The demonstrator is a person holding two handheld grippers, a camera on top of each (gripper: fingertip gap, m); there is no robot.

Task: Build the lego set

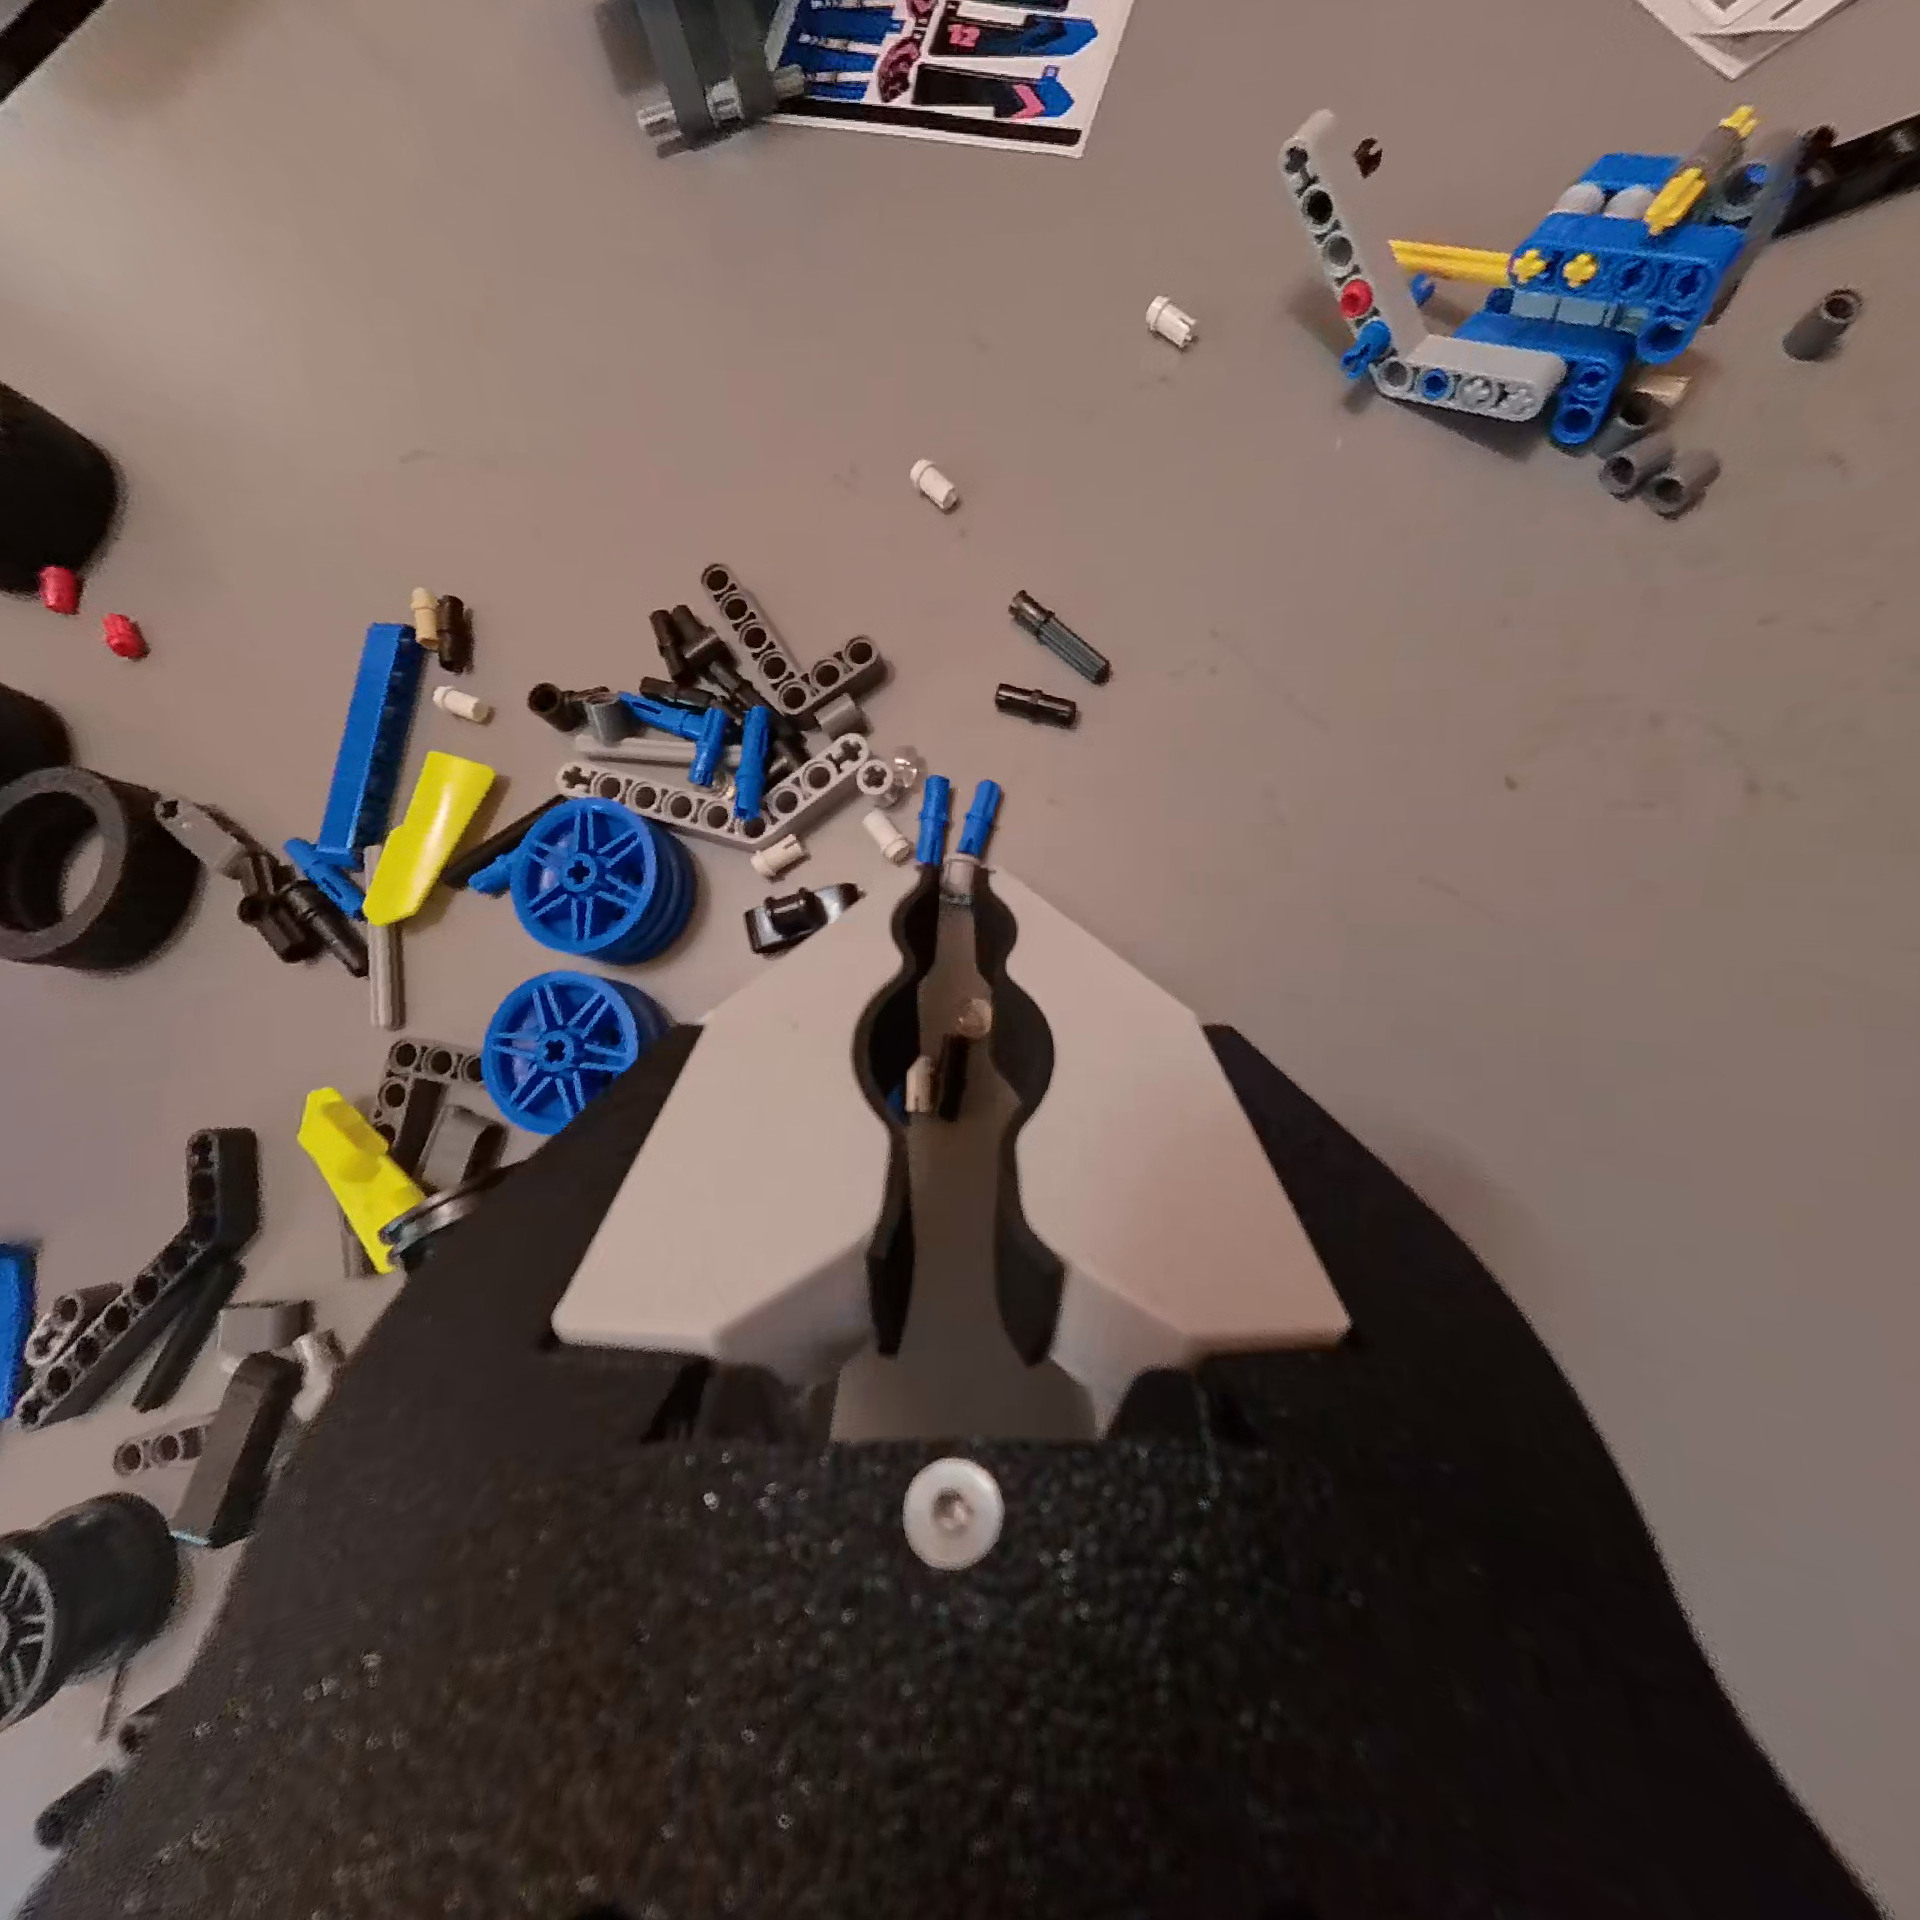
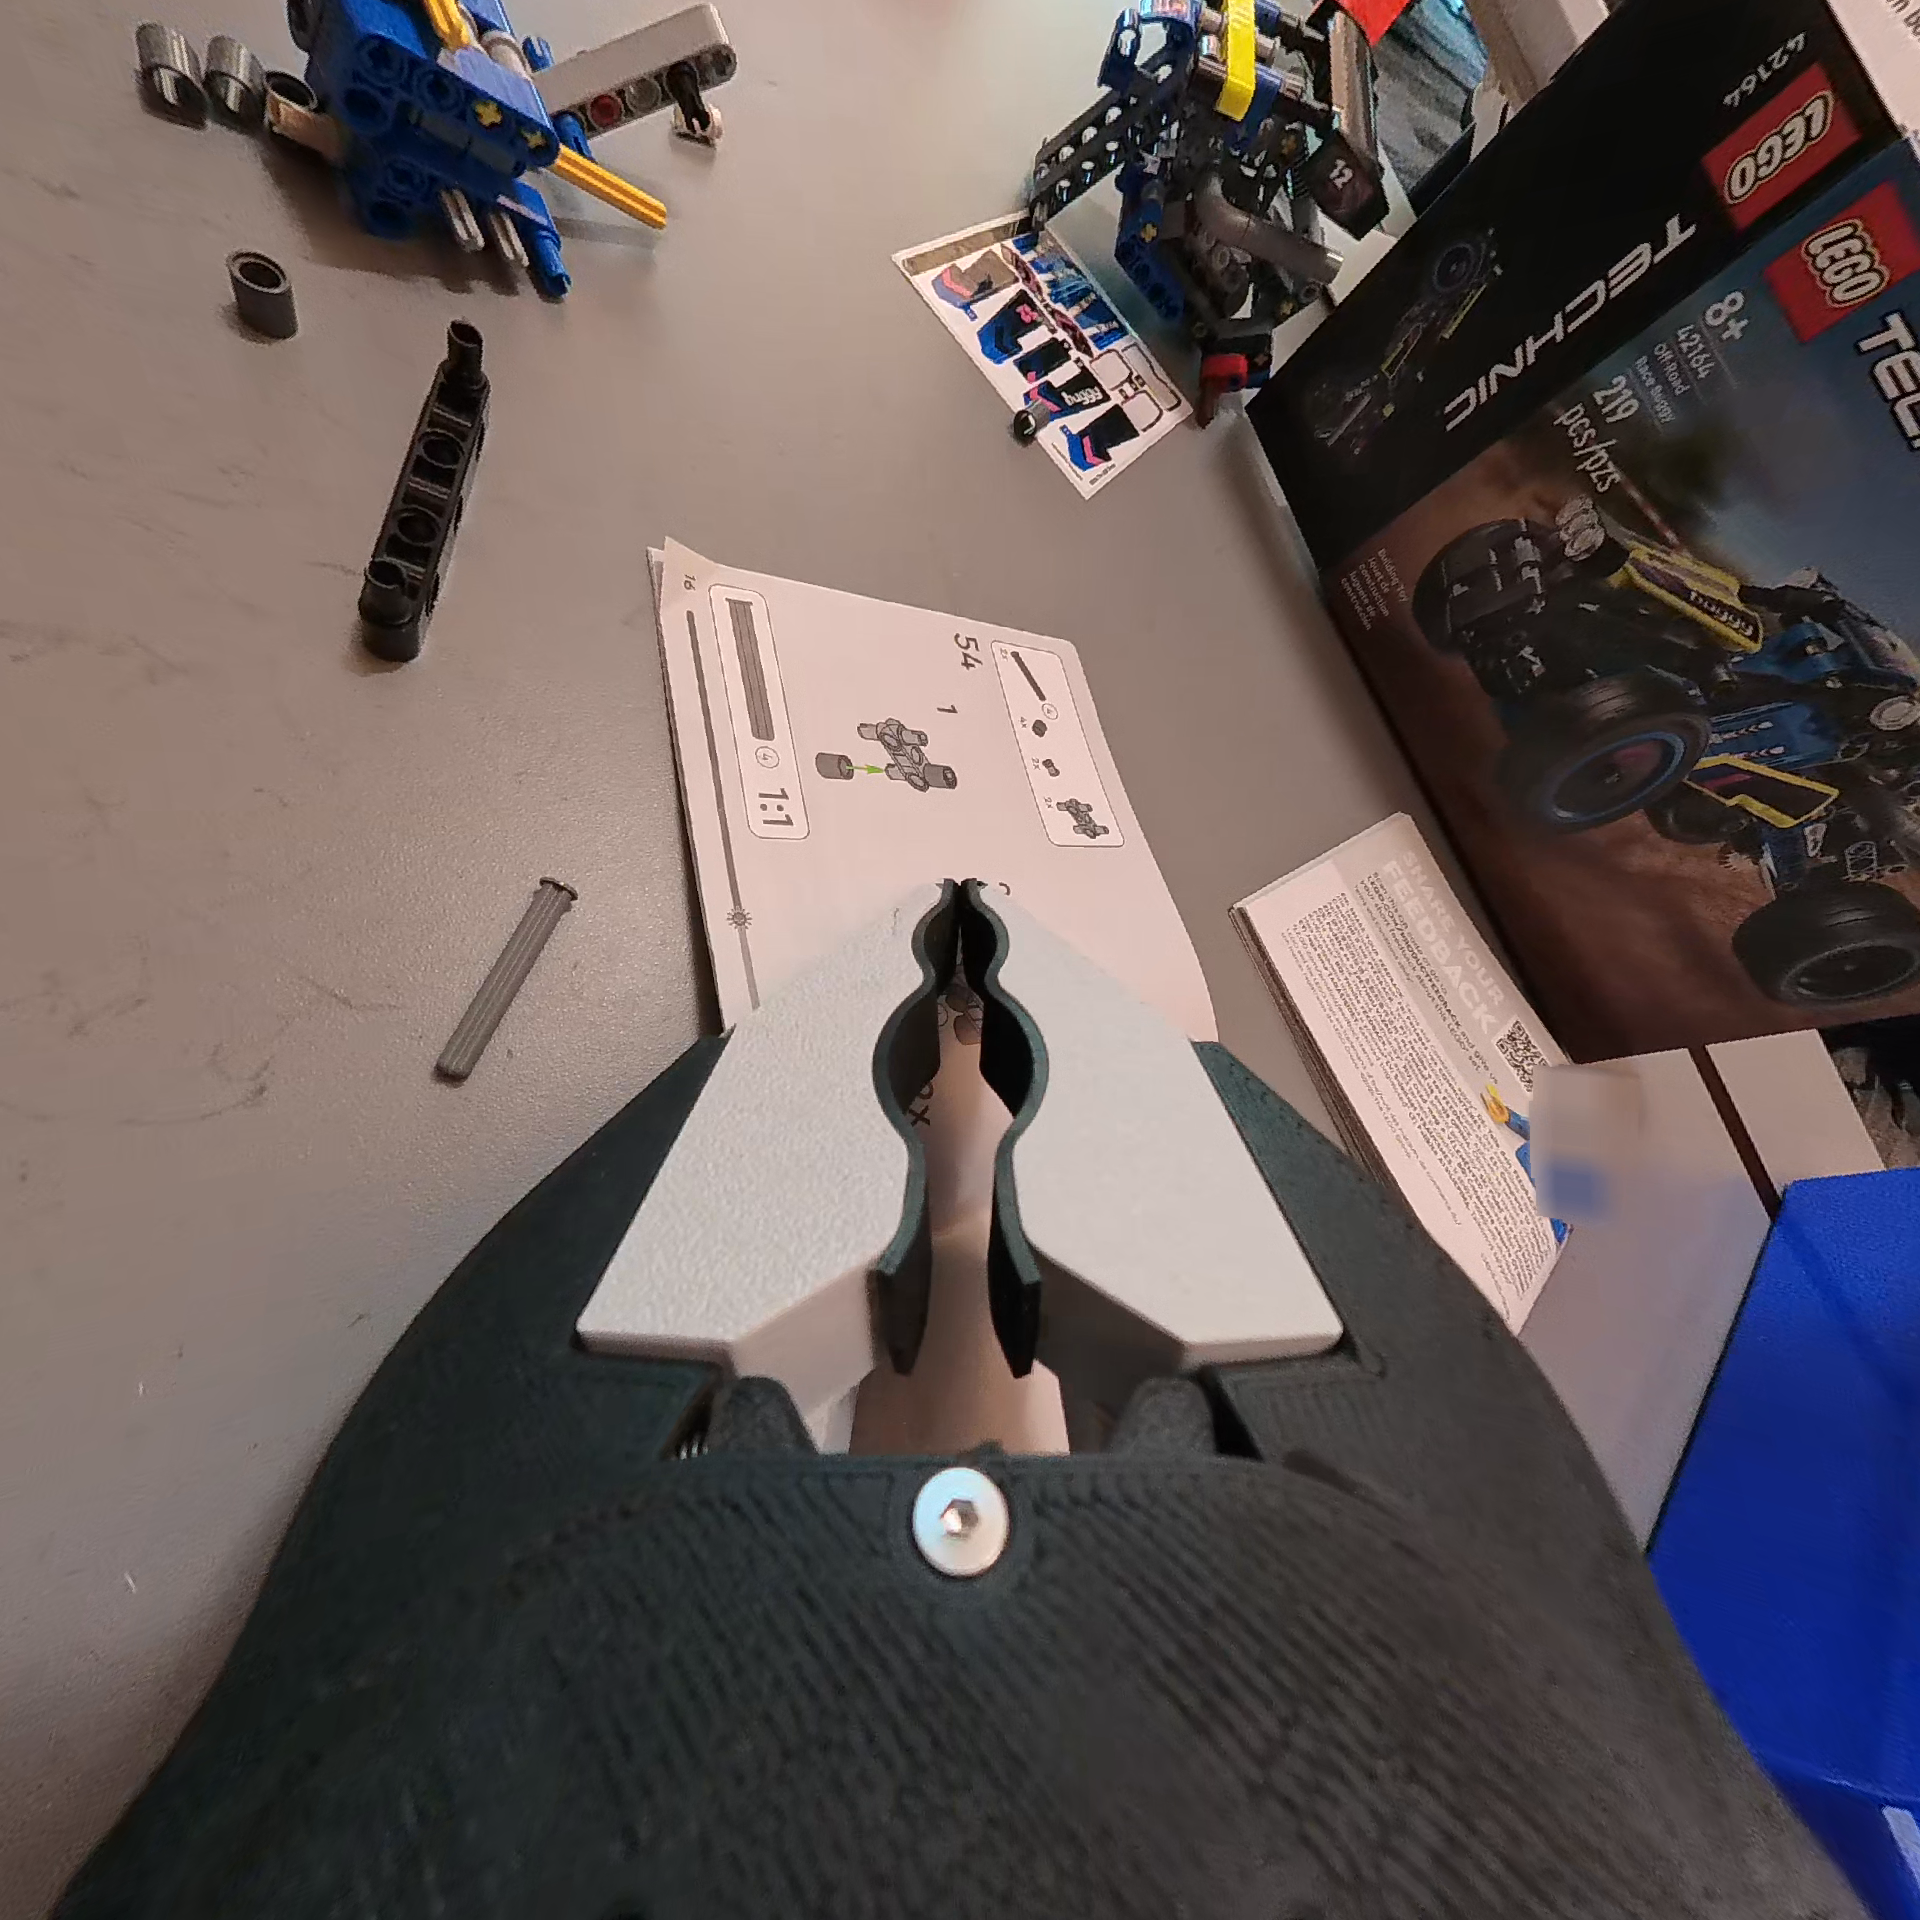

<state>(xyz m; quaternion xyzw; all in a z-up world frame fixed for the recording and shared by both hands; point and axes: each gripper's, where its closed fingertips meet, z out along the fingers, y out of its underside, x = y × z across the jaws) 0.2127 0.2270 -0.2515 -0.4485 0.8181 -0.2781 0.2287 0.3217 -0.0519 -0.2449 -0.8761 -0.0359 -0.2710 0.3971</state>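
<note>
Left wrist view has the left gripper (image 1: pixel 951 883) pinched nearly closed, empty as far as it shows, right below two blue pins (image 1: pixel 956 819) mid-frame, their long axes pointing up-frame.

Two blue spoked plastic wheel hubs (image 1: pixel 597 878) (image 1: pixel 561 1049), two lime-yellow curved panels (image 1: pixel 431 836) (image 1: pixel 353 1174) and two small red cylindrical bushes (image 1: pixel 59 588) (image 1: pixel 125 635) lie on the grey desk (image 1: pixel 1455 831).

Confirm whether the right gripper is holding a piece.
No: the right gripper is shut with nothing between its tips, above the instruction sheet.
</note>
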